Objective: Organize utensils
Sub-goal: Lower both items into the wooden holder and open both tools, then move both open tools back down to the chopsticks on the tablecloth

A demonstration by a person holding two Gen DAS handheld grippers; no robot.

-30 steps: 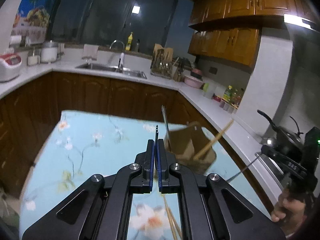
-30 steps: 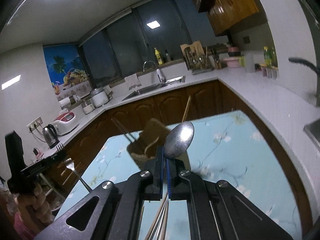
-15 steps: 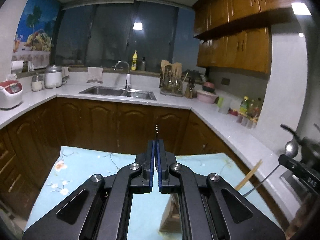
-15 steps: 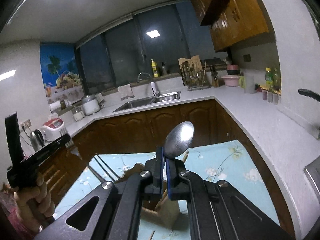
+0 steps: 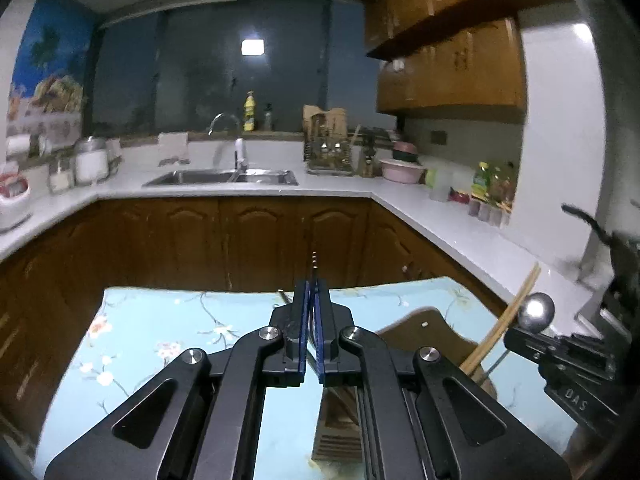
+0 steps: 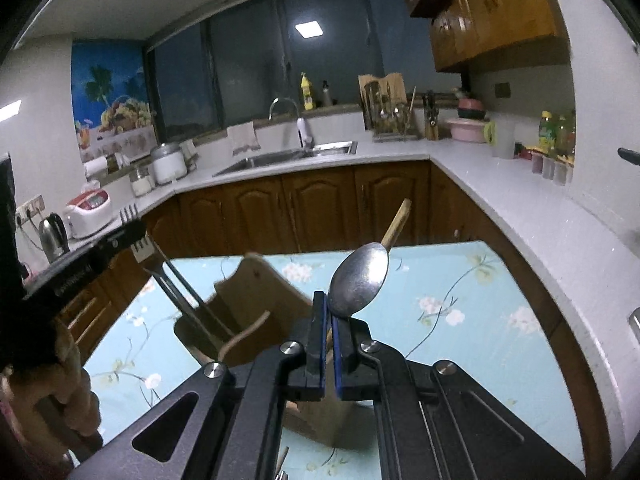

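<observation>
While the right tongs (image 6: 329, 312) stay out of it, clamped together on a metal spoon (image 6: 362, 280), the spoon's bowl stands up just above the pads at the centre of the right wrist view, tilted to the right. The same spoon shows at the right edge of the left wrist view (image 5: 538, 312), bowl up, gripped by the right tongs (image 5: 520, 338) there.

Left tongs (image 5: 311, 300): together on a fork (image 6: 138, 236); from the left wrist view only a thin edge of it pokes past the tips at centre frame, while the right wrist view shows the tines upright at mid left, above and below the black jaw. A hand (image 6: 60, 384) wraps the handle of that tool at lower left.

Wooden utensil holder (image 6: 248, 308): stands on the counter (image 6: 460, 280), which wears a pale blue floral cloth; it sits centre left in the right wrist view, directly behind the right tongs. In the left wrist view it lies lower right of centre (image 5: 424, 340), partly hidden by the tongs' frame. A wooden stick (image 6: 396, 222) leans out of it toward the upper right. Dark chopsticks (image 6: 180, 288) lean out toward the upper left.

Background: sink (image 6: 288, 156) below a dark window, wooden cabinets, white rice cooker (image 6: 86, 206) at left
</observation>
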